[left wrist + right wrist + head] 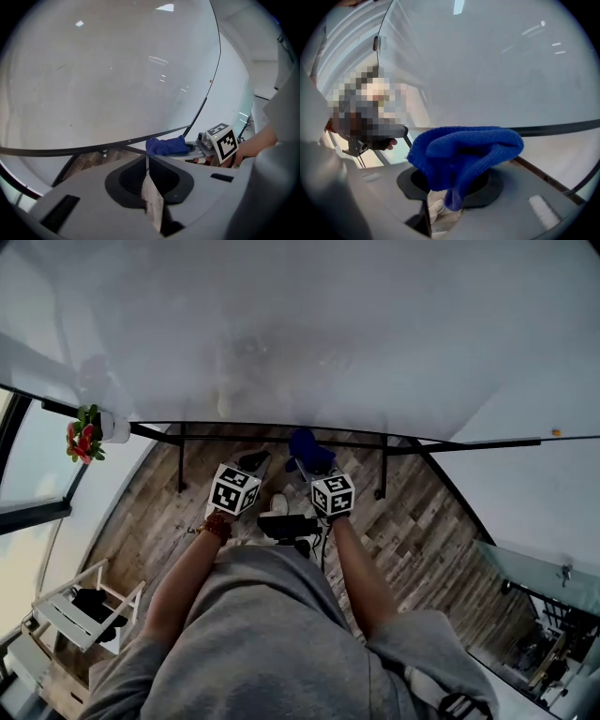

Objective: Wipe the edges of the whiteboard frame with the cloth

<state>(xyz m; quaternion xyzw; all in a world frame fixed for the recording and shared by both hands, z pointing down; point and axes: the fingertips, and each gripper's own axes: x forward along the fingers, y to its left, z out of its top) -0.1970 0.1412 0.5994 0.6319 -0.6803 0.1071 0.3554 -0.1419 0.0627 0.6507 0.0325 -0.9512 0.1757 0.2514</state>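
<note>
Currently the cloth (309,451), a blue knit, is clamped in the right gripper (443,201). Its jaws are closed on the cloth's lower fold, and the bulk stands bunched above them.

The left gripper (148,171) has its jaws pressed together with nothing between them.

Reference: the bottom rail of the whiteboard frame (234,426).
- The rail's long axis runs side to side across the head view.
- The cloth sits just under the rail, towards its right half. In the right gripper view the rail passes directly behind the cloth's top. Contact cannot be confirmed.
- The right gripper is the nearer to the rail. The left is beside it, slightly lower and idle.

Judgement: the wipe requires the cloth lifted onto the rail, then travel along its length.

Writing: none legible. Only square black-and-white patterns on the marker cube (226,142).
</note>
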